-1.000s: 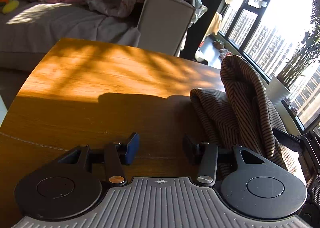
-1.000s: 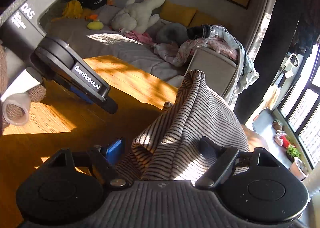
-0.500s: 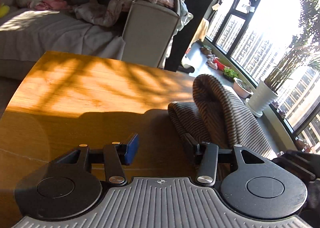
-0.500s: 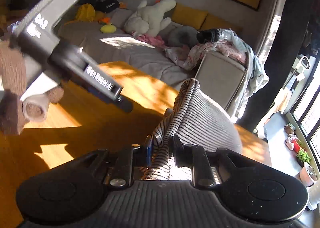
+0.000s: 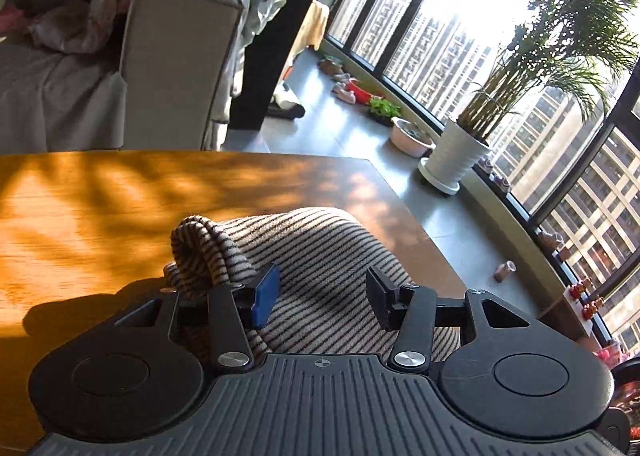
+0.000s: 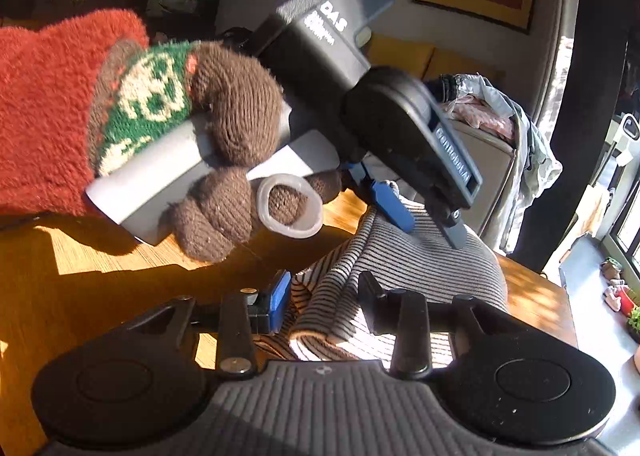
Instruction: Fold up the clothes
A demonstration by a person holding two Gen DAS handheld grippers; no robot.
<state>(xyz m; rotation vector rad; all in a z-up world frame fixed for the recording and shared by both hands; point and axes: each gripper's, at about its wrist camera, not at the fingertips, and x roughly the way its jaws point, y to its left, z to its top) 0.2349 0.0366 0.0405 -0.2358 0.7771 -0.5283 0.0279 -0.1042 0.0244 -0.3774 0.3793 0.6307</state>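
Table [image 5: 100, 208] of sunlit wood bears the striped garment [image 5: 320, 256], bunched at six o'clock. Left gripper [image 5: 322, 294], angled down over it in a knit-gloved hand [image 6: 224, 160], gapes empty; right gripper [image 6: 320, 302] likewise gapes, cloth between its fingers. Casing reads "DAS" and "GenRobot.AI".

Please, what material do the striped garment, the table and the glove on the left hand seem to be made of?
Striped garment: probably a soft ribbed knit; it bends into rounded folds, matte. Table: looks like wood or wood veneer, with visible grain and a smooth, slightly glossy finish. Glove: thick knitted yarn, likely wool or acrylic; the stitches show, fuzzy.
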